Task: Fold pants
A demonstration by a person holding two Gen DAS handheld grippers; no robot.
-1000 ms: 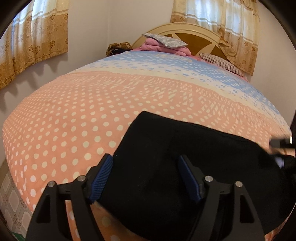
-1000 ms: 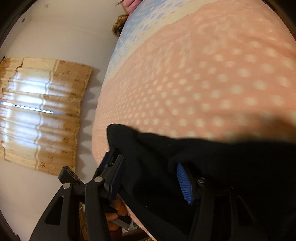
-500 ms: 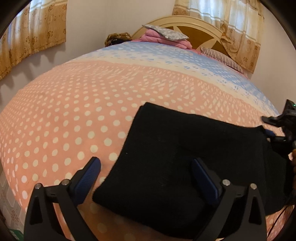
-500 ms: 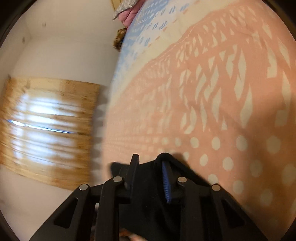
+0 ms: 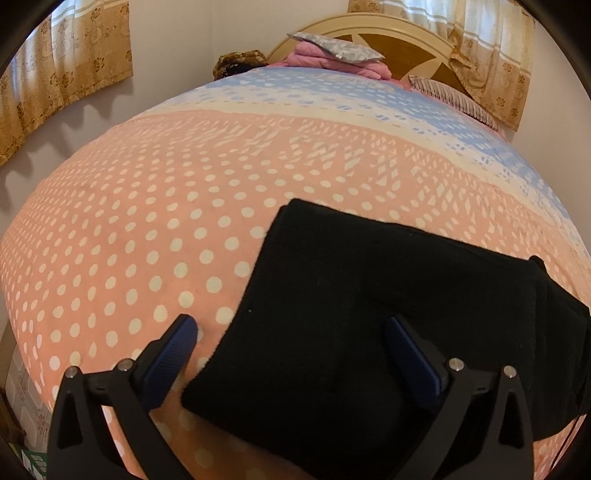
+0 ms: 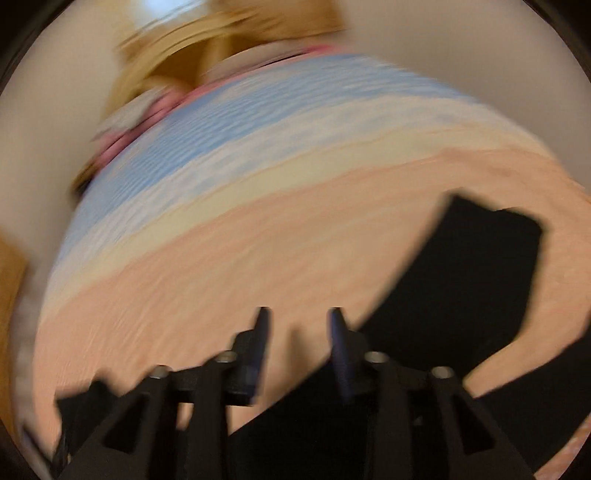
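The black pants (image 5: 369,314) lie folded flat on the pink dotted bedspread (image 5: 147,240), near the bed's front edge. My left gripper (image 5: 291,354) is open wide and empty, hovering just above the pants' near left corner. In the blurred right wrist view the pants (image 6: 461,295) show to the right and below. My right gripper (image 6: 299,328) is partly open with nothing between its fingers, held above the bedspread (image 6: 258,240) beside the pants.
Pink bedding with a grey pillow (image 5: 332,51) is piled at the wooden headboard (image 5: 406,33). A striped pillow (image 5: 450,96) lies at the far right. Curtains (image 5: 55,74) hang on the left wall. The floor (image 5: 22,387) shows at bottom left.
My left gripper opened wider and drew back off the pants. My right gripper let go of the pants' edge, swung round fast and now faces the headboard.
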